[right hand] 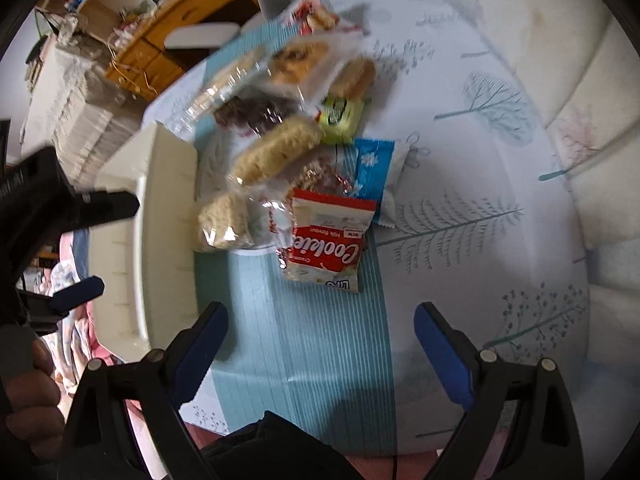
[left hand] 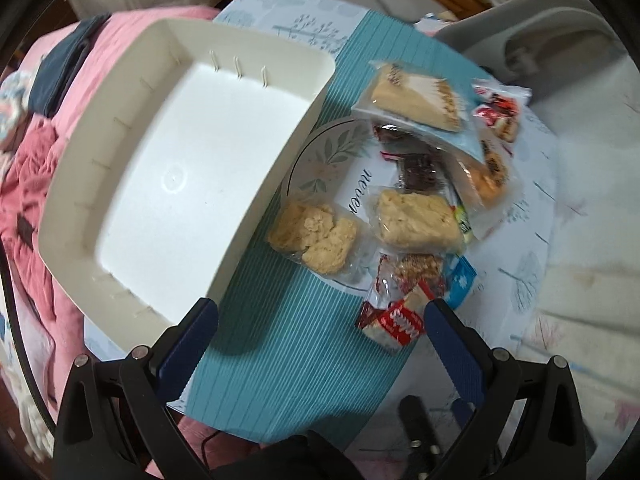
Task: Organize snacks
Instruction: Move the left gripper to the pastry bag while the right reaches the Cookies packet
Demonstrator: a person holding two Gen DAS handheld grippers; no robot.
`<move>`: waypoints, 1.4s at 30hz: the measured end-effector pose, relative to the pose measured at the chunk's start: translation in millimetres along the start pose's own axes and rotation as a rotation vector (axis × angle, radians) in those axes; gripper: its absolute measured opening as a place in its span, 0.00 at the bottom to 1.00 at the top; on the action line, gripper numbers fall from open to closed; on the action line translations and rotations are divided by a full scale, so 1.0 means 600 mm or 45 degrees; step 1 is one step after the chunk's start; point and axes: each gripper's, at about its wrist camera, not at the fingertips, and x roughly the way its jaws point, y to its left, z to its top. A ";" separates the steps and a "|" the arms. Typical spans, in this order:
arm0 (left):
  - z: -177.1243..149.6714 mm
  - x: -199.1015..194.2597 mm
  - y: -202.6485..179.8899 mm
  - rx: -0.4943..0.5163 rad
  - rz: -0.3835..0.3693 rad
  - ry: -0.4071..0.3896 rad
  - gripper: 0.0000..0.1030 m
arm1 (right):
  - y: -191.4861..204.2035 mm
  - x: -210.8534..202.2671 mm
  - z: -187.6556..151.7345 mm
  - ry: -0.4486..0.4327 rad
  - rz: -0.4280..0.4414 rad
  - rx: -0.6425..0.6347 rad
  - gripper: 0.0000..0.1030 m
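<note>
A pile of wrapped snacks lies on a round leaf-print plate (left hand: pixel 320 152) on a teal mat (left hand: pixel 288 360). It includes a red and white Cookies pack (right hand: pixel 328 240), seen too in the left wrist view (left hand: pixel 396 324), pale crumbly cakes (left hand: pixel 314 236), a dark brownie (left hand: pixel 418 172) and a blue wrapper (right hand: pixel 372 164). An empty white bin (left hand: pixel 168 184) stands left of the plate. My left gripper (left hand: pixel 320 316) is open and empty, near the bin's corner and the Cookies pack. My right gripper (right hand: pixel 320 320) is open and empty, just short of the Cookies pack.
The table (right hand: pixel 460 128) has a white cloth with tree prints. Pink bedding (left hand: pixel 28 184) lies left of the bin. A wooden cabinet (right hand: pixel 160 40) and a grey chair (left hand: pixel 552 40) stand beyond the table. My left gripper (right hand: pixel 80 292) shows at the right view's left edge.
</note>
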 end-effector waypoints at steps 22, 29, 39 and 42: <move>0.060 0.160 0.000 -0.464 0.120 0.130 0.97 | -0.025 0.138 0.068 0.239 -0.033 -0.063 0.77; 0.081 0.190 0.022 -0.568 0.152 0.124 0.91 | -0.009 0.165 0.092 0.261 -0.045 -0.066 0.72; 0.089 0.221 0.042 -0.596 0.105 0.193 0.73 | -0.008 0.180 0.134 0.260 -0.020 -0.082 0.66; 0.090 0.221 0.044 -0.588 0.089 0.195 0.67 | -0.009 0.182 0.139 0.264 0.029 -0.090 0.53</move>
